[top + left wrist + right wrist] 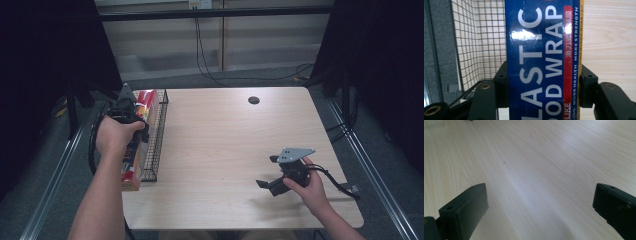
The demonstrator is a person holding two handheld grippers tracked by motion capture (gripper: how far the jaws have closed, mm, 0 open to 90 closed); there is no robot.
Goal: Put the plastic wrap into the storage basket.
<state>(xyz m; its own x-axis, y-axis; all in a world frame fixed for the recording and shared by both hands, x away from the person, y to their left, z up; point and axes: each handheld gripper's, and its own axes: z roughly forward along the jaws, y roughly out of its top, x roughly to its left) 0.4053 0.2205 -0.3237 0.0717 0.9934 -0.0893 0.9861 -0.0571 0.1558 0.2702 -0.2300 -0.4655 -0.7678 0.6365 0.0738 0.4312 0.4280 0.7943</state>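
Note:
A long box of plastic wrap (541,60), blue with white lettering and red ends, is held over a black wire basket (156,135) at the table's left edge. My left gripper (543,86) is shut on the box, one black pad pressing each long side. In the high view the left gripper (131,116) sits above the box (145,102), with a hand wrapped around it. My right gripper (266,172) rests low over the table's right front part, jaws spread wide and pointing left. Between its jaws (539,205) lies only bare wood.
The wooden table (225,135) has a small black round cap (254,100) near its far edge. The wire basket's mesh wall (481,45) stands left of the box. Cables trail on the floor behind the table. Dark curtains flank both sides.

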